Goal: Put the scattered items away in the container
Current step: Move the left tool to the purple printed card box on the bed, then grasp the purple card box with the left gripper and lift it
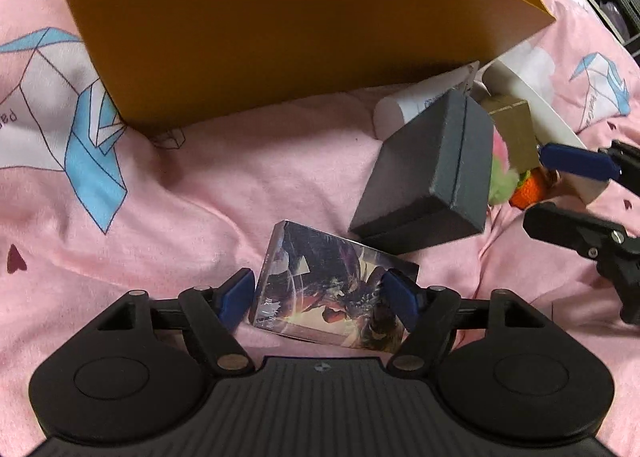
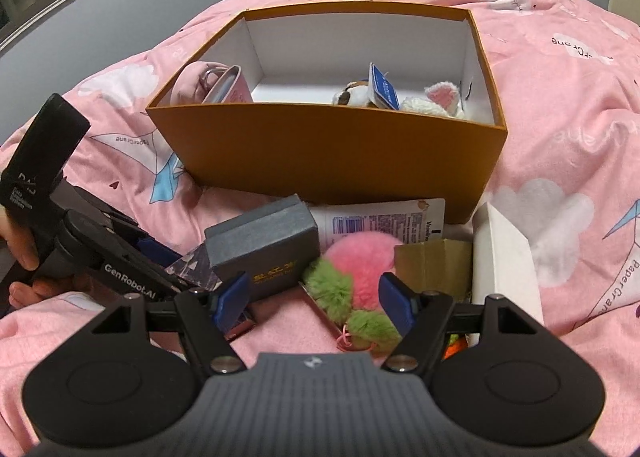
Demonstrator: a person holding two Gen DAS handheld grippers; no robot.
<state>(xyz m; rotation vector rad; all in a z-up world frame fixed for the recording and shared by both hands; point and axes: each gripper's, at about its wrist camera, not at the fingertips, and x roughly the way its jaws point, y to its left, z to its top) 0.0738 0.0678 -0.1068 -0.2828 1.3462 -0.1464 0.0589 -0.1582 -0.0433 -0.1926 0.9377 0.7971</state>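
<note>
The left gripper (image 1: pixel 318 299) hangs steeply over the pink bed (image 1: pixel 224 193) with its jaws spread wide, and the illustrated card pack (image 1: pixel 332 289) lies flat on the cover right between the two blue pads. Neither pad seems to press on it: a sliver of gap shows at the left pad, while the right pad sits at or just over the pack's right end, so I cannot tell for sure whether that one touches. The pack's long axis runs roughly from pad to pad, slightly skewed, so closing would catch it by its short ends. That looks like the widest possible bite. A small roll of the wrist to take it across the narrower sides may hold better.

The orange box (image 1: pixel 280 37), the container, stands straight beyond the pack, toward the far side of the bed, with its near wall facing the left gripper. The dark grey box (image 1: pixel 432 177) leans just beside the pack's far right corner, close enough to be nudged on the lift.

The right gripper (image 2: pixel 314 299) is also wide open and holds nothing; the pink and green pompom charm (image 2: pixel 352 277) lies between its pads on the bed, untouched as far as I can see. For the card pack the left hand is clearly nearer.
</note>
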